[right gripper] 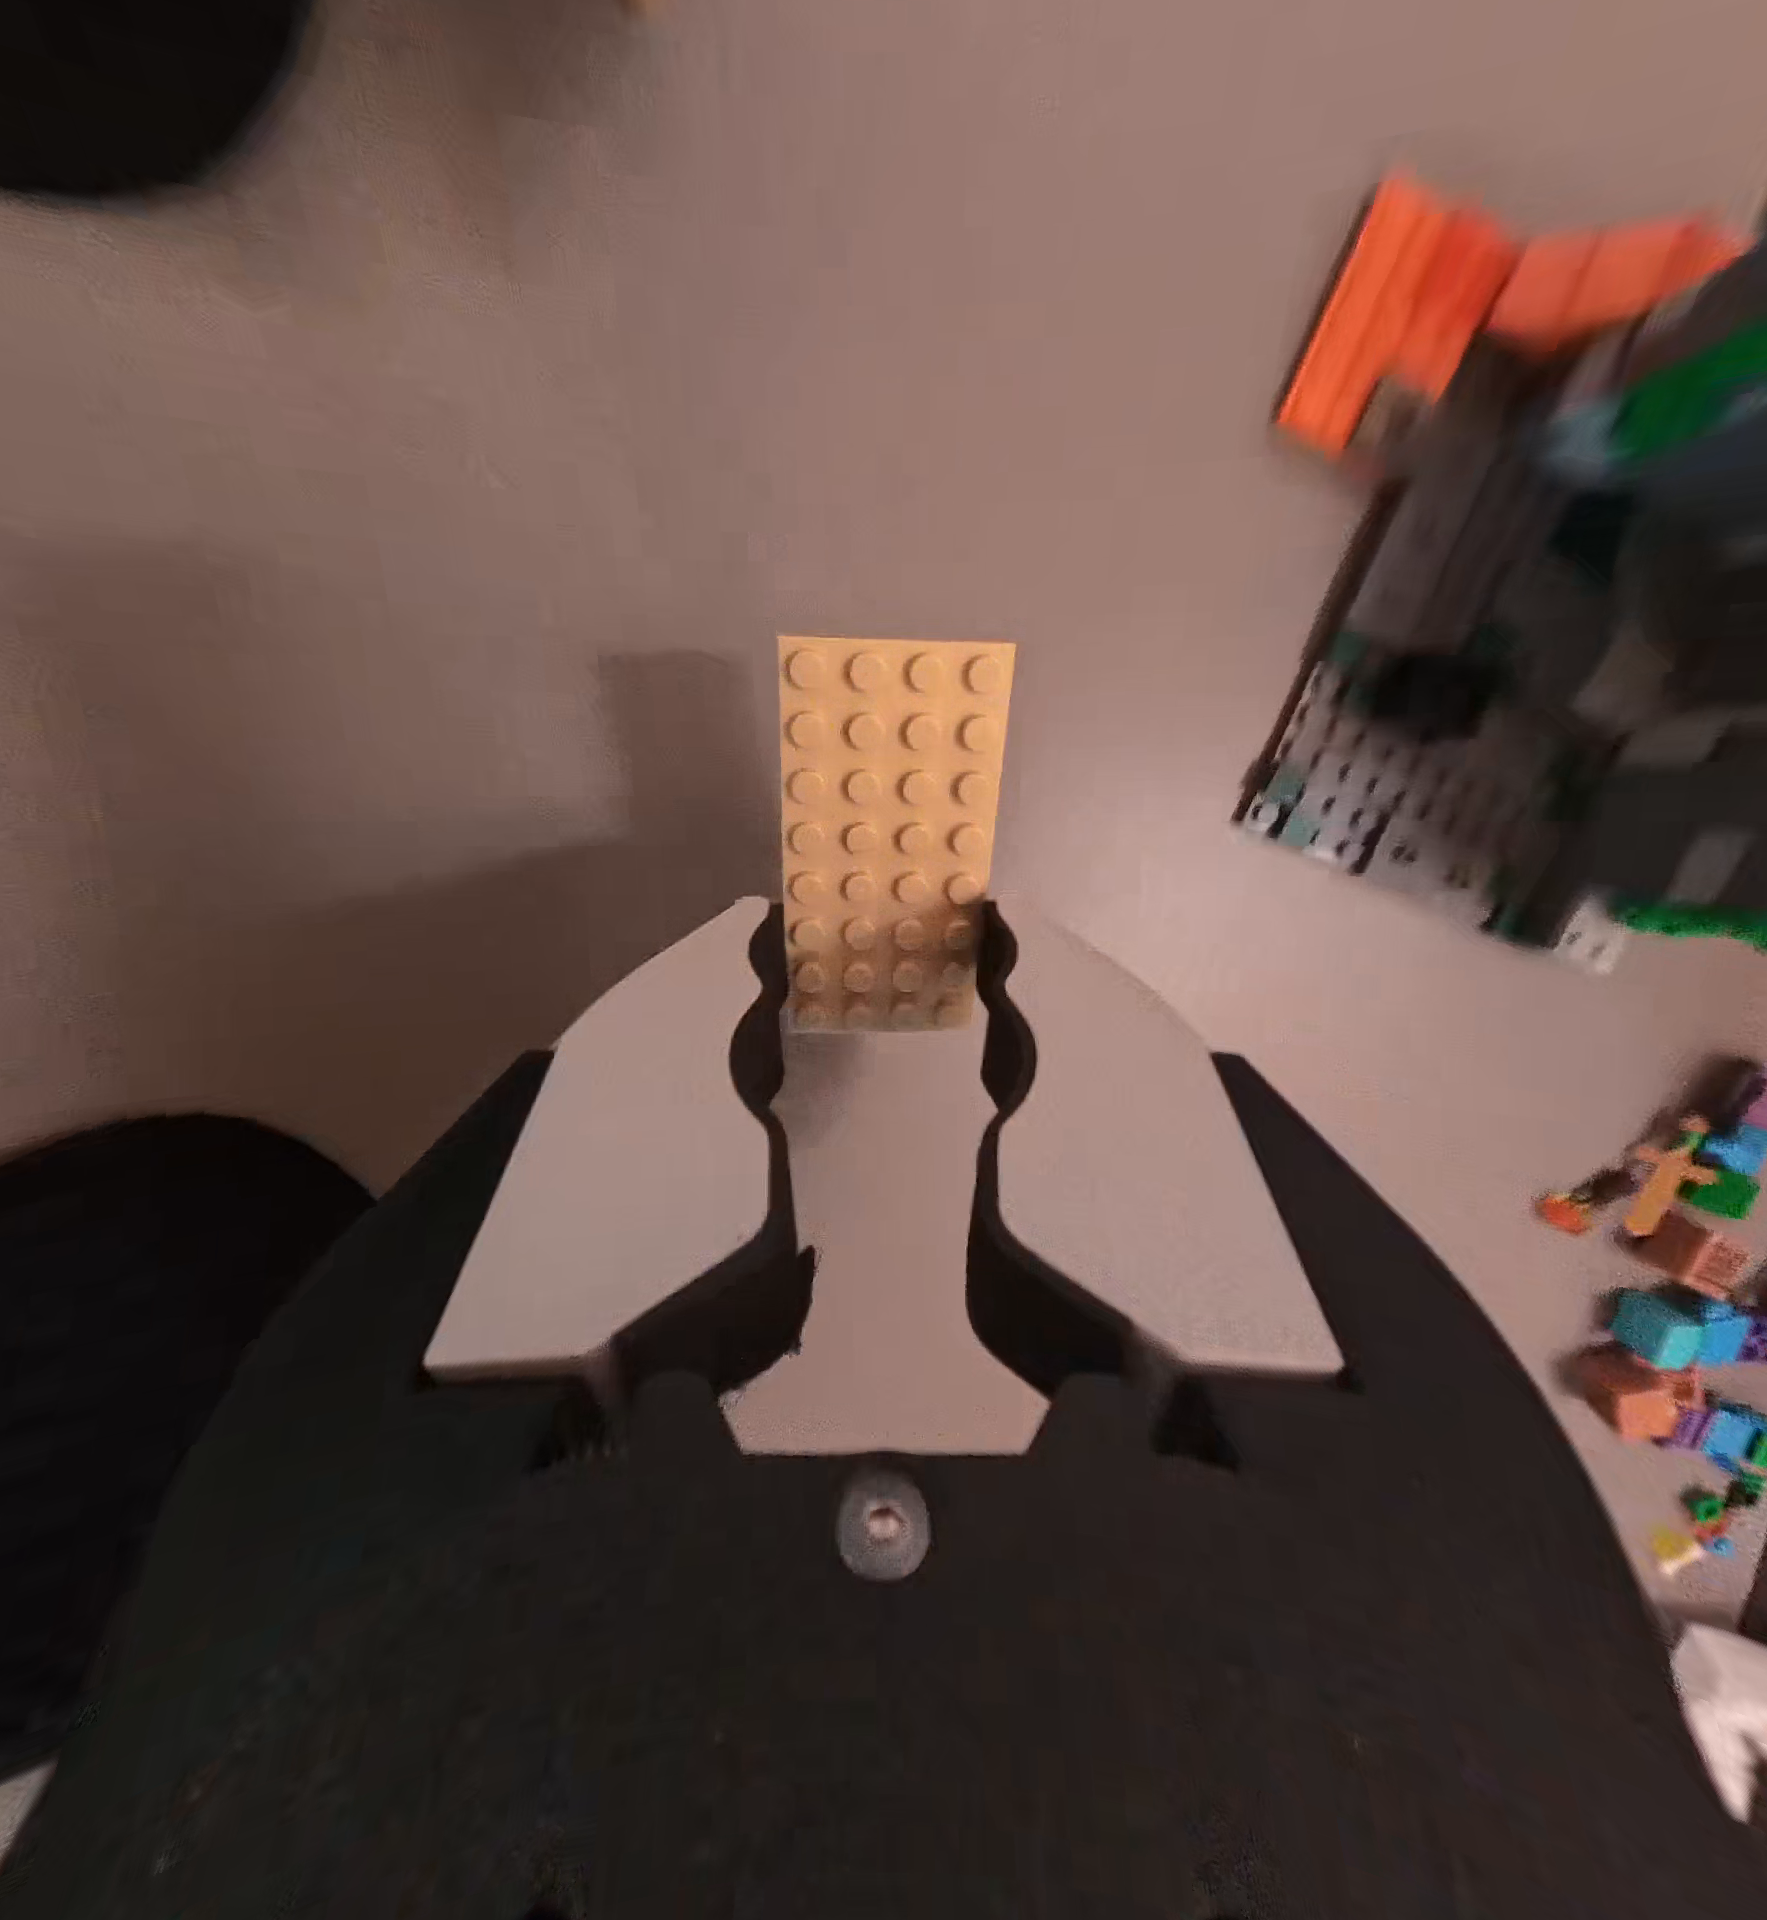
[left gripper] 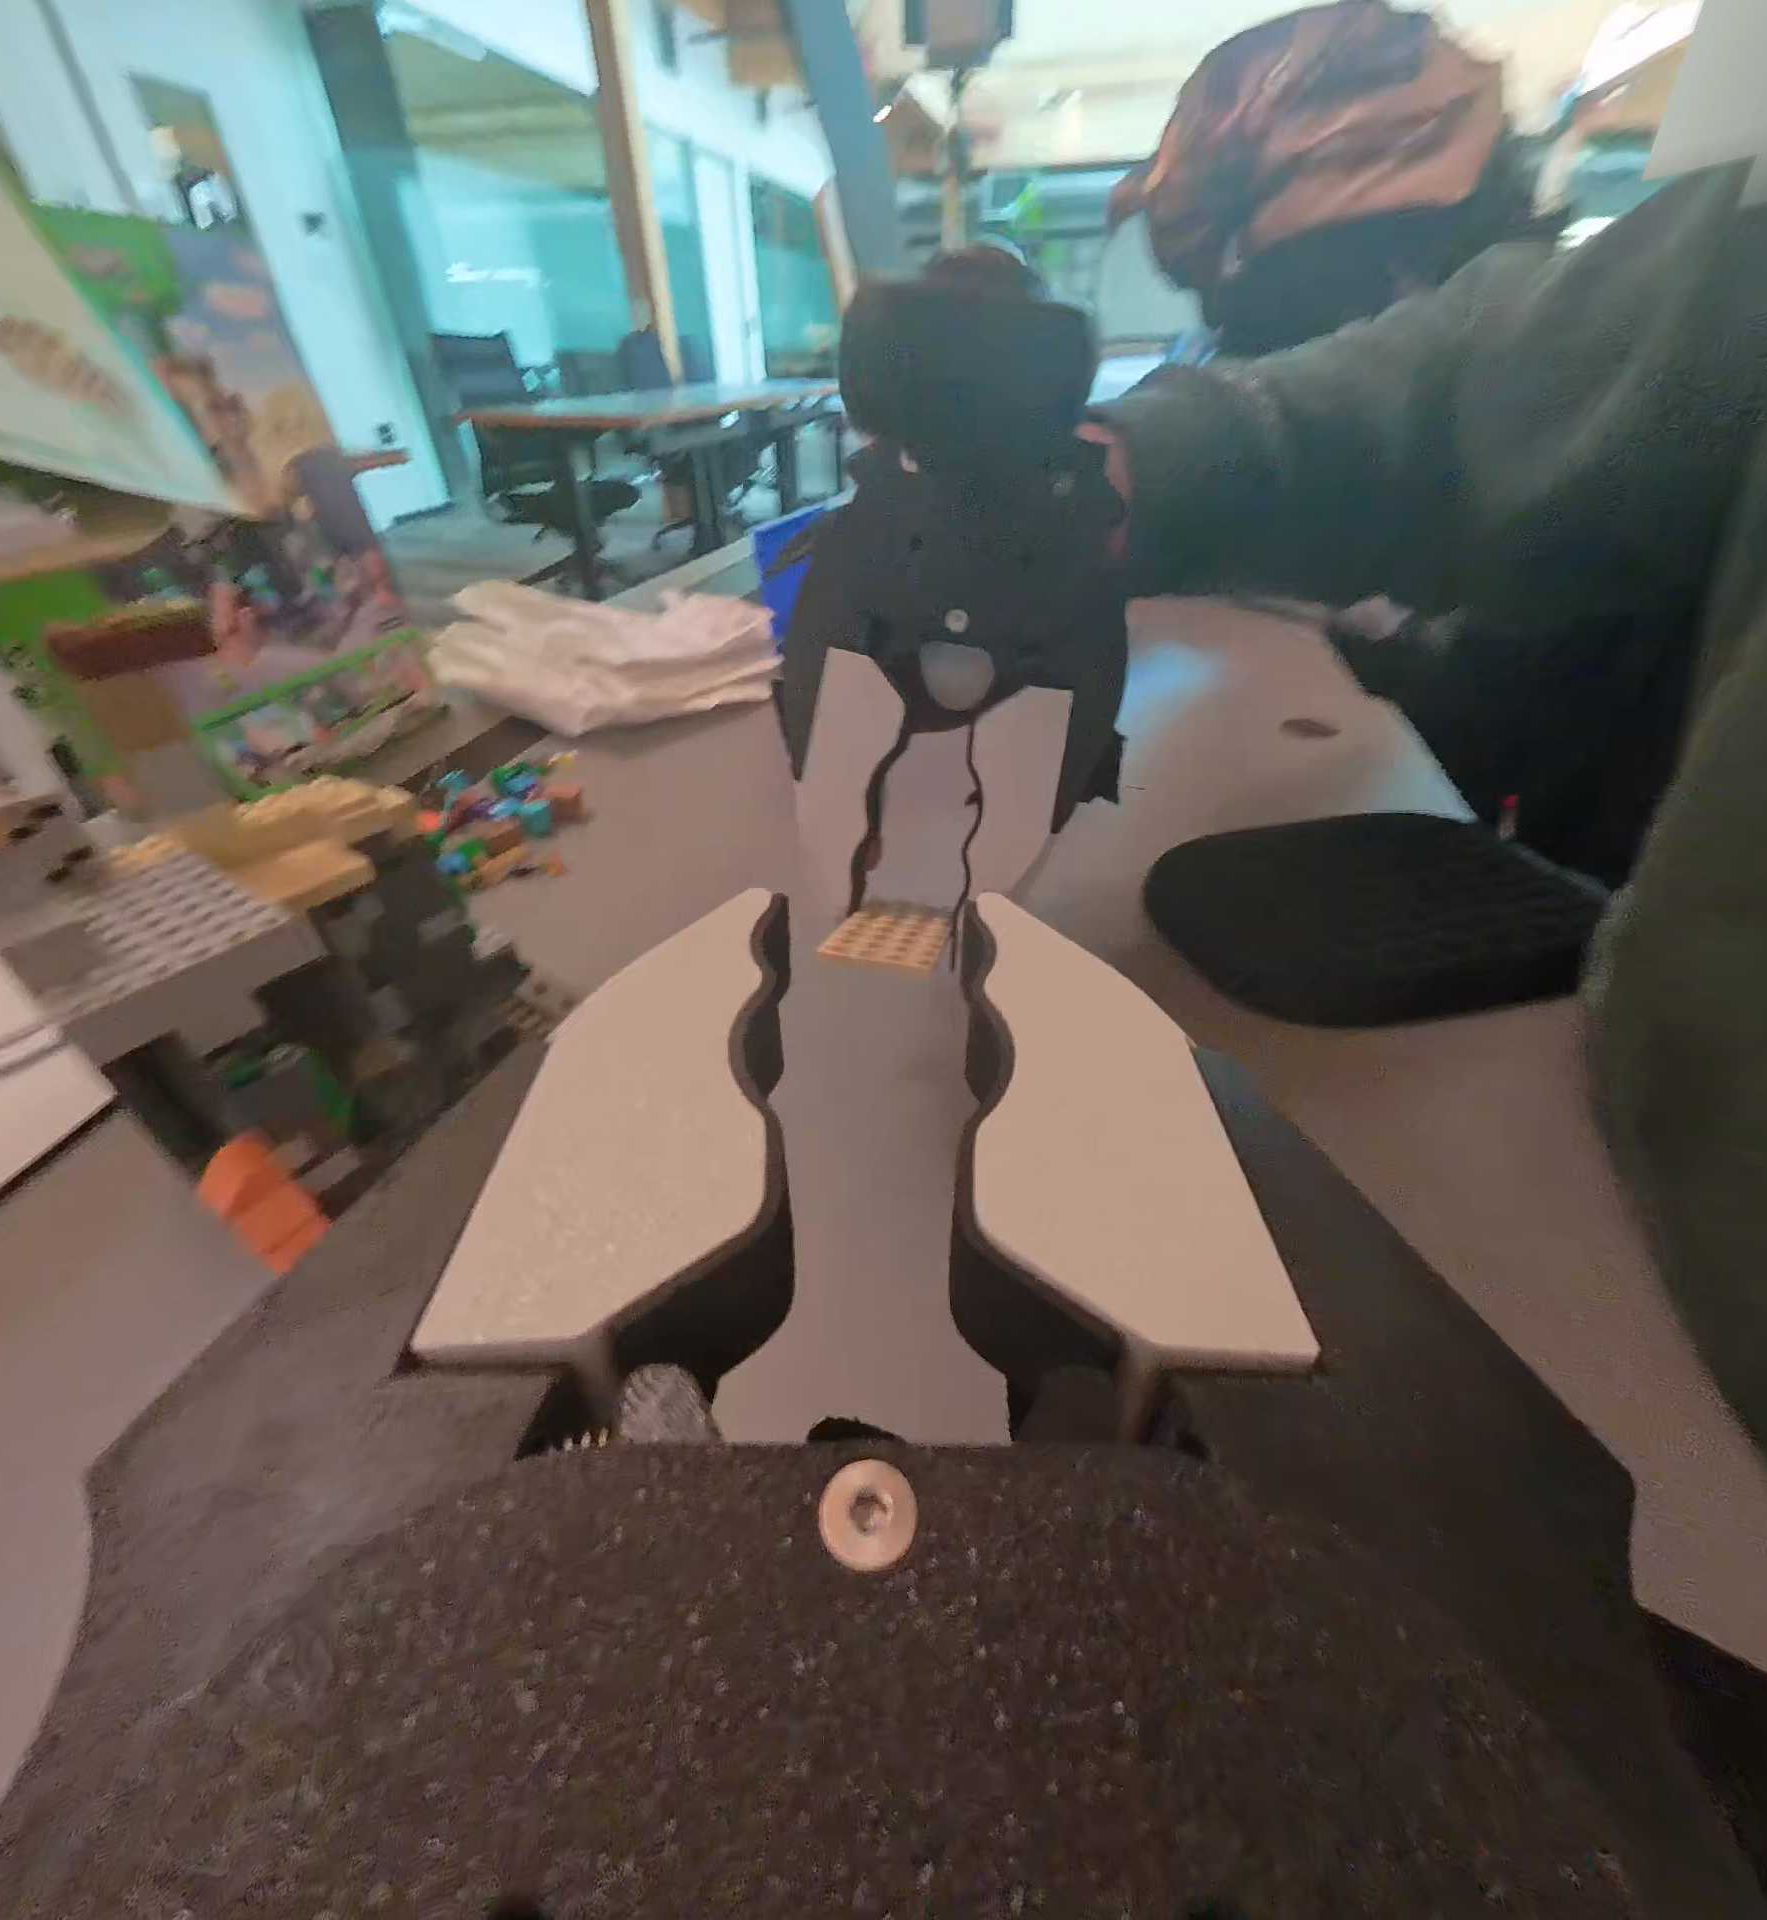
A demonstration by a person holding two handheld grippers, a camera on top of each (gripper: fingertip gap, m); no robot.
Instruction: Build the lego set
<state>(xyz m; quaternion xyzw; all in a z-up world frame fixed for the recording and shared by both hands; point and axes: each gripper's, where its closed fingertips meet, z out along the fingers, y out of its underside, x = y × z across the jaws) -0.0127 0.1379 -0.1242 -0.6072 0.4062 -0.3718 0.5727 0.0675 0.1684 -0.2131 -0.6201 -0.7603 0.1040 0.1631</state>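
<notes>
I'm working over a grey table [right gripper: 339, 520] in a glass-walled office. One tan plate [right gripper: 894, 821] is sitting clamped in my right gripper [right gripper: 884, 925]; my left gripper [left gripper: 871, 920] is hanging open, empty, near one build [left gripper: 235, 935].

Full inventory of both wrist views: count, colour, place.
tan plate: 1, tan, studs up, between the right gripper's fingertips above the table
lego build: 1, grey, tan and green, left on the table
orange bricks: a cluster, orange, at the build's base
loose pieces: a scattered pile, mixed colours, on the table
set box: 1, green and multicoloured, behind the build
white bags: a heap, white, far side of the table
black mat: 1, black, right on the table
table: 1, grey
right gripper: 1, grey and black, shut on the plate
left gripper: 1, open, empty
</notes>
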